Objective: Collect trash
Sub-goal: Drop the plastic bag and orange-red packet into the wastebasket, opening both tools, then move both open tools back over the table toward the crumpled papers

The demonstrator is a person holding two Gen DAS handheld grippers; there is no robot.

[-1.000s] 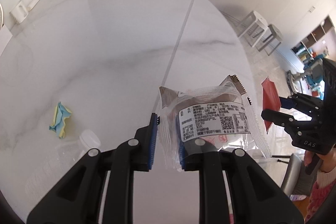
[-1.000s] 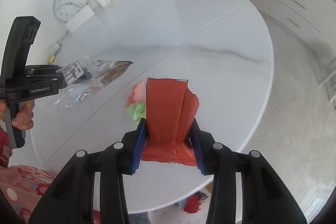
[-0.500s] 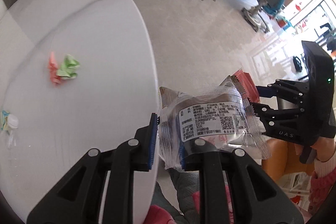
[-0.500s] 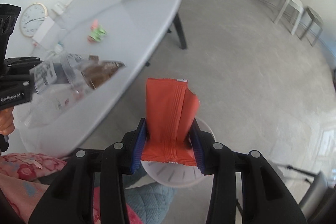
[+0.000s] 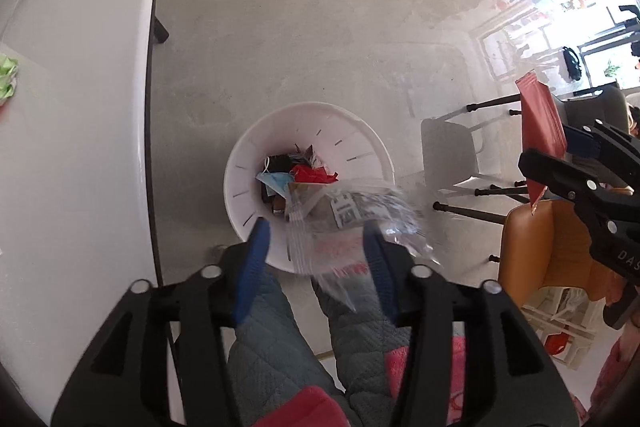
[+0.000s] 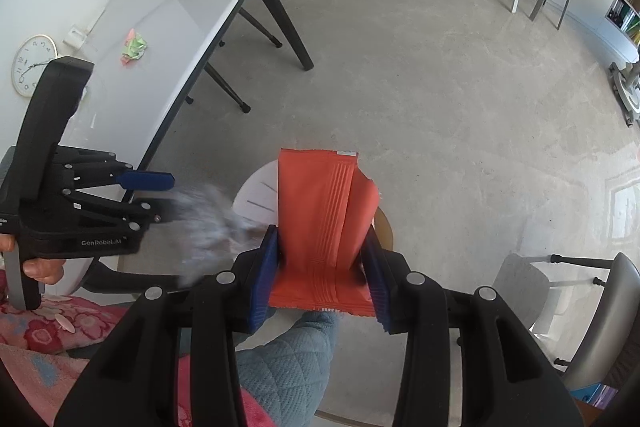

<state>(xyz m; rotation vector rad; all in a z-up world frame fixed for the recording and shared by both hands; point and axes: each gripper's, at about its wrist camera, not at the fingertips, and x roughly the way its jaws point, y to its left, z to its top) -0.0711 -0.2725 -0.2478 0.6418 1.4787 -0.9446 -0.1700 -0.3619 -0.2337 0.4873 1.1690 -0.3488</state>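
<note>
Landmark: white bin (image 5: 362, 143) on the floor, beside the table (image 5: 76, 131); it already holds mixed scraps (image 5: 298, 173)
Clear wrapper (image 5: 352, 223): blurred, between the blue pads (image 5: 256, 259) of the left gripper (image 5: 316, 259); loose, over the near rim of the bin; whether it still brushes the right pad, I cannot tell
Left gripper: jaws have just been opening and stand parted, pressing on nothing; it points steeply down at the bin, above the person's quilted legs (image 5: 276, 339)
Red wrapper (image 6: 324, 231): upright, pinched at its lower end between the pads (image 6: 264, 275) of the right gripper (image 6: 320, 275); its torn top edge hides part of the bin's rim
Right gripper: narrow, clamped on the red wrapper; tilted down, to the right of the bin in the left view
Left hand (image 6: 38, 269): fingers curled round the left gripper's handle, left of the bin
Crumpled paper (image 6: 134, 47): green and pink, on the table, well apart from the bin
</note>
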